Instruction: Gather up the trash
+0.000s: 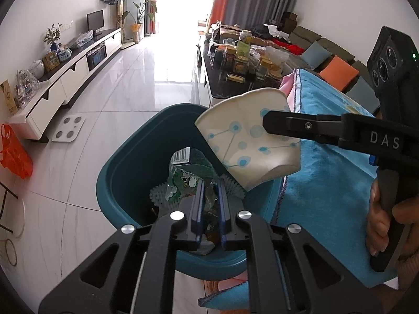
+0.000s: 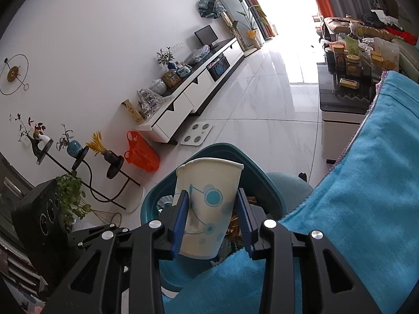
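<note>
Landmark: teal bin [image 1: 125, 183], standing on the pale tiled floor [image 1: 125, 83] just beside a table draped in a blue cloth [image 1: 327, 183].

Paper cup [image 2: 207, 206]: white with blue dot-and-line print, rim dented. Clamped across its body between the two blue pads of the right gripper [image 2: 213, 218]. Held in the air over the bin's rim on the cloth side, tipped on its side, mouth turned away from the gripper. From the left wrist view the cup [image 1: 243, 141] hangs above the bin's opening, with one black finger of the right gripper [image 1: 281, 127] across its wall.

Left gripper [image 1: 210, 201]: poised over the bin's opening, pointing down into it. Blue pads stand a narrow slit apart. Crumpled clear wrapping shows in the gap near the pad roots; whether the pads pinch it cannot be told.

Bin contents: a green printed snack wrapper [image 1: 183, 180], a dark green carton with a barcode [image 1: 193, 159], white foam netting [image 1: 162, 196], other scraps underneath.

Hand [image 1: 385, 222]: wrapped around the right gripper's black handle, above the cloth, to the bin's right.

Beyond the bin: white bathroom scale [image 1: 68, 128] on the floor; orange plastic bag [image 1: 14, 154] further left; low white TV cabinet [image 1: 73, 73] along the wall; dark table crowded with jars [image 1: 243, 62] behind the cloth.
</note>
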